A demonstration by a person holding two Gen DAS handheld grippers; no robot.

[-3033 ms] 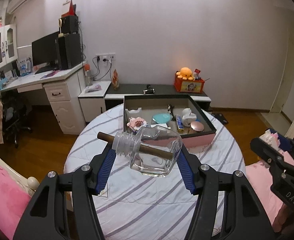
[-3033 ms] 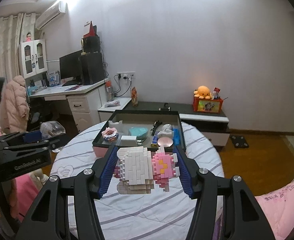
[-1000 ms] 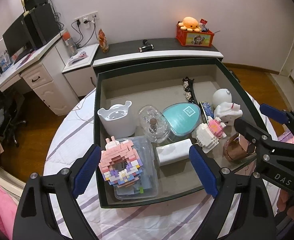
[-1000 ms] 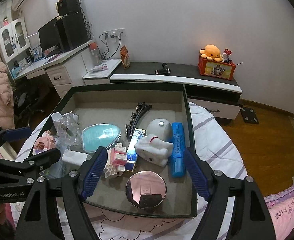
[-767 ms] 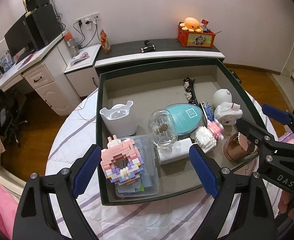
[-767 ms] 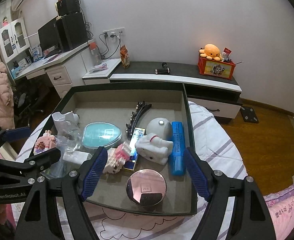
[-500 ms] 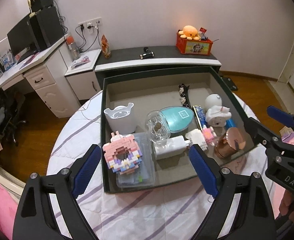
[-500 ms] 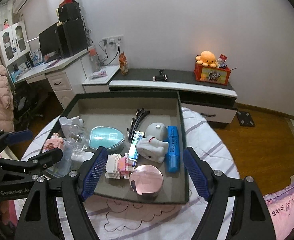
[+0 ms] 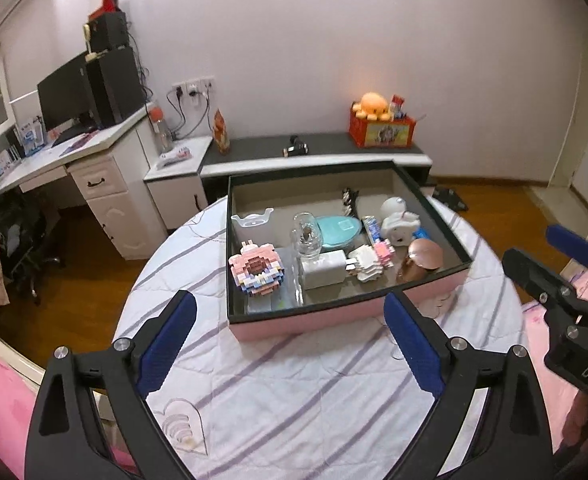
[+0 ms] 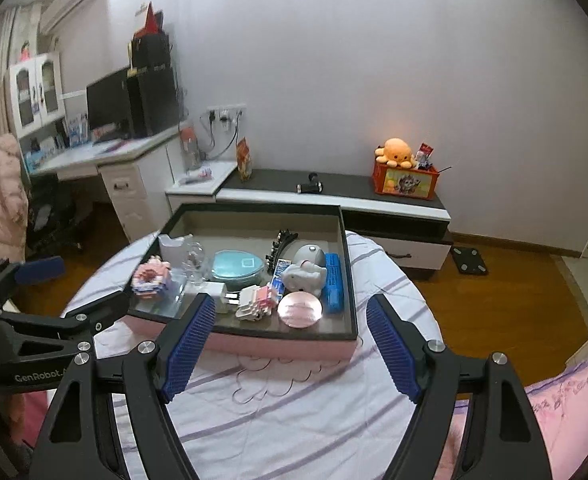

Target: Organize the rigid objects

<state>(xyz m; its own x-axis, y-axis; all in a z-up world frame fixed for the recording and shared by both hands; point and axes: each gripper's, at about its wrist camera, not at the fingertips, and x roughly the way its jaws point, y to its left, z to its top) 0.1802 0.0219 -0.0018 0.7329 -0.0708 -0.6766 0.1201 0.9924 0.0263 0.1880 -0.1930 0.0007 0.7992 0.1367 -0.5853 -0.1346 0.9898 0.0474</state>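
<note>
A pink box with a dark rim sits on the round table. Inside lie a clear glass bottle, a white-and-pink brick figure, a pink brick ring, a teal oval case, a white charger, a white astronaut figure and a rose-gold round mirror. My left gripper hangs over the cloth short of the box, jaws opening, nothing between them. My right gripper is open and empty, also short of the box.
The table wears a white cloth with purple stripes. A white desk with a monitor stands at the left, a low cabinet with an orange plush behind the box. Pink bedding lies at the right. Wooden floor surrounds the table.
Both grippers have drawn back and up from over the box; the box now looks smaller and farther off. The glass bottle and the brick figure stay in the box.
</note>
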